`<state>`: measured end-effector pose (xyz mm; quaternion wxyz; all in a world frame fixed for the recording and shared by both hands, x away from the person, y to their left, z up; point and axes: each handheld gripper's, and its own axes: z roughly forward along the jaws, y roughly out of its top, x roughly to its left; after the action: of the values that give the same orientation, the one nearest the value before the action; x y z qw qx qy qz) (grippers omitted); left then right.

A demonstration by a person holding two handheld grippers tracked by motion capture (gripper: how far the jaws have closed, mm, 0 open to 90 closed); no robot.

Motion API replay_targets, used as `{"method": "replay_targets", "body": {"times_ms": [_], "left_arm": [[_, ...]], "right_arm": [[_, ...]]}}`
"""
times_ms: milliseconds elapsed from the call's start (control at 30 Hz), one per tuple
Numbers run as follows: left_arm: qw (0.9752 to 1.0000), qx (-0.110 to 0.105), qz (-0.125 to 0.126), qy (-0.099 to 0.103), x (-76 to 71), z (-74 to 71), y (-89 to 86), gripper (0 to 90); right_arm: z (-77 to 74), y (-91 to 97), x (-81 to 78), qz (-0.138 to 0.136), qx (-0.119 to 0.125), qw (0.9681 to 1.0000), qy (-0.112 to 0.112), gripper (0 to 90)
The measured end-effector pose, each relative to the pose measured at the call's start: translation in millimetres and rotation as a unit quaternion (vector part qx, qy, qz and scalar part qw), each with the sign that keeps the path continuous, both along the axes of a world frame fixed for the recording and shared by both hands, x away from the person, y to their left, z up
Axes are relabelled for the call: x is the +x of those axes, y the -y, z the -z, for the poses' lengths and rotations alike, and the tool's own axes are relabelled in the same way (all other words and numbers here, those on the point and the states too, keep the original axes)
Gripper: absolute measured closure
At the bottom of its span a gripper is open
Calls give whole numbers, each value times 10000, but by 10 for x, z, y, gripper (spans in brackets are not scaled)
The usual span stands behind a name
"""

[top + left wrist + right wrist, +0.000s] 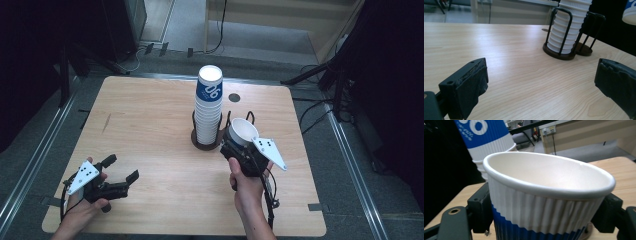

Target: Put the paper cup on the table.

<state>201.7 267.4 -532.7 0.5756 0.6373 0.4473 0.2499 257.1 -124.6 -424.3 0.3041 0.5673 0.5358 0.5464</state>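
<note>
A: Item one, right gripper [239,145]. State?

B: Jaws clamped on a single ribbed paper cup [242,132], white above, blue below, mouth up and tipped a little toward the high camera. It is held off the bench [150,125], just beside the tall stack of cups [208,107] in its black wire holder [206,142].

A: Item two, second holder?

B: An empty wire holder [584,47] just behind and beside the full one; its base is partly hidden by the cup and hand in the high view, so its exact place is my best reading

A: Item three, left gripper [120,175]?

B: Jaws wide apart, nothing between them, low over the near left of the bench, well away from the stack

A: Handling note for the step in hand?

B: Judged as seating the lone cup in the empty holder. Level the cup first, centre its base between the wire uprights, lower straight down without brushing the stack, and release only once the base rests on the disc. The grip sits mid-wall; keep it light so the ribbed paper does not crease
</note>
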Motion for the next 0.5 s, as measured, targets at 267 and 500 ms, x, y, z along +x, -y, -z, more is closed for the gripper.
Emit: {"method": "replay_targets", "body": {"times_ms": [267, 500], "left_arm": [[9995, 231, -229, -30, 10, 75, -129, 0], [9990, 227, -366, -115, 19, 118, -171, 0]], "right_arm": [[57, 185, 6, 239, -266, 9994, 33, 202], [122, 305, 24, 323, -422, 9986, 42, 202]]}}
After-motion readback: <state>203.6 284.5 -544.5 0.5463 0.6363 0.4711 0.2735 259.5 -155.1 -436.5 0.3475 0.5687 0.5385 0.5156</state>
